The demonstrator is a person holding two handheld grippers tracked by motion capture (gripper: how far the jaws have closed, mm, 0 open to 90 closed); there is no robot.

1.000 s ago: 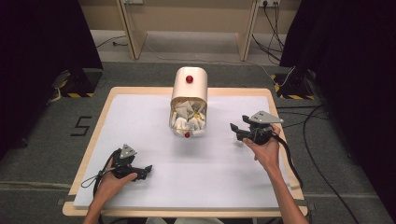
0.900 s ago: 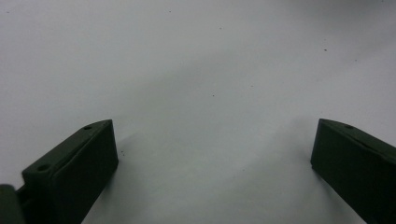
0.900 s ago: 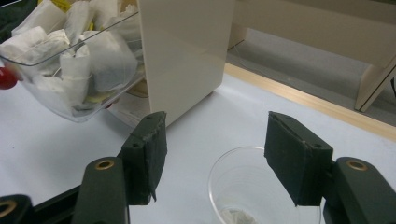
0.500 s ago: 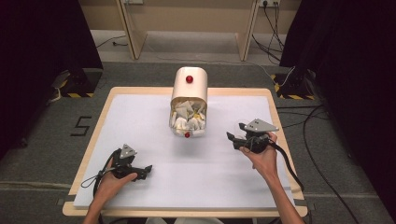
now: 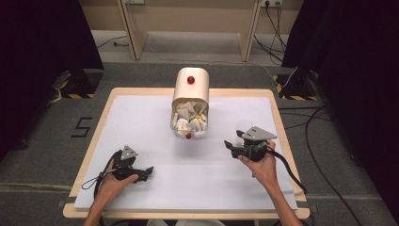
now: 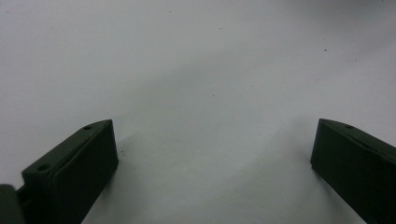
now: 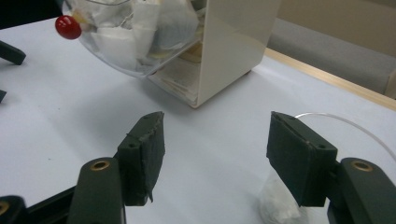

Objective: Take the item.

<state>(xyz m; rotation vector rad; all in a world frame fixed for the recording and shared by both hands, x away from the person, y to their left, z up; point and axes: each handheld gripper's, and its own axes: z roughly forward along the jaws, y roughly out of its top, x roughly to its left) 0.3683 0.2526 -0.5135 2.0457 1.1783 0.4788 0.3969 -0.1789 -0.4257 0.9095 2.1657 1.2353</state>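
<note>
1. Our right gripper (image 5: 234,144) is open wide and holds nothing.
2. Our left gripper (image 5: 148,170) rests open near the tabletop's (image 5: 141,117) front left corner.
3. The tipped box (image 5: 190,101) of paper lies near the back edge.
4. A clear cup (image 7: 299,186), maybe with tissue, sits beside our right jaw; we should line up slowly, then squeeze gently.

The left gripper (image 6: 212,154) looked down along its 2 black jaws at the white table surface (image 6: 201,60). The jaws stood wide apart, 1 at each lower corner, both just above that surface, with bare white between them and faint shadows beside each.
</note>
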